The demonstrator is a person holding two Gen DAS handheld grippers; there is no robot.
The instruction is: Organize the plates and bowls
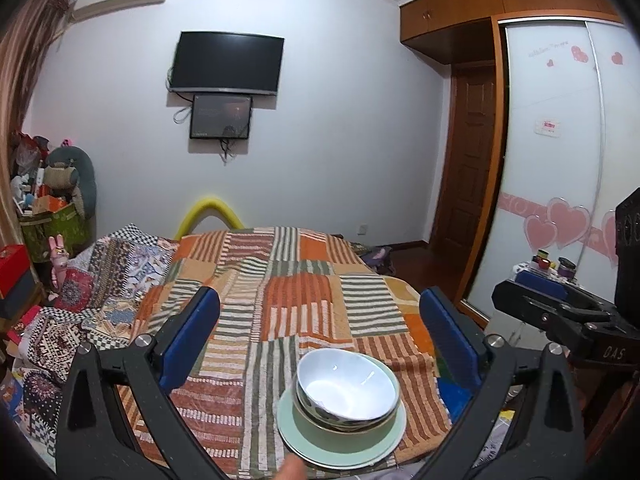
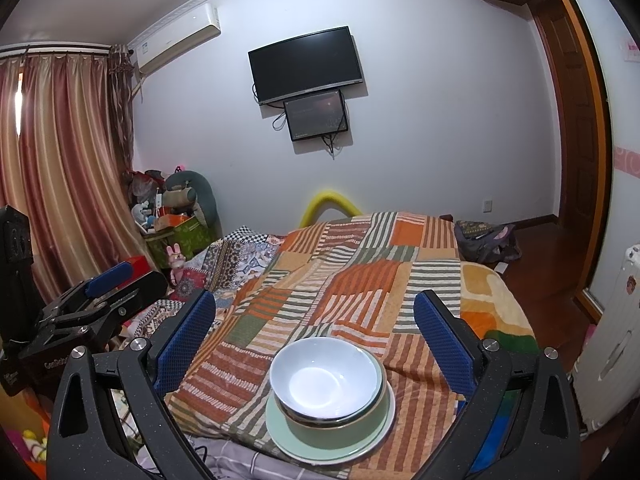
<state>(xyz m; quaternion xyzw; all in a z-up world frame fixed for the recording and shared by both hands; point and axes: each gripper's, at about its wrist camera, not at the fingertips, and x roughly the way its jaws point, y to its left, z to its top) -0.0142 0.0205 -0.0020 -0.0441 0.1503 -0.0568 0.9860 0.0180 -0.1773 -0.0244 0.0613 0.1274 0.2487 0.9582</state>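
Note:
A white bowl sits nested in a darker-rimmed green bowl, and both rest on pale green plates at the near edge of a striped patchwork blanket. My left gripper stands open above and behind the stack, nothing between its blue pads. My right gripper is also open and empty, held over the same stack. Each gripper shows at the side of the other's view.
The blanket covers a bed that runs toward a white wall with a TV. Cluttered boxes and toys stand at the left. A wardrobe and a wooden door are at the right.

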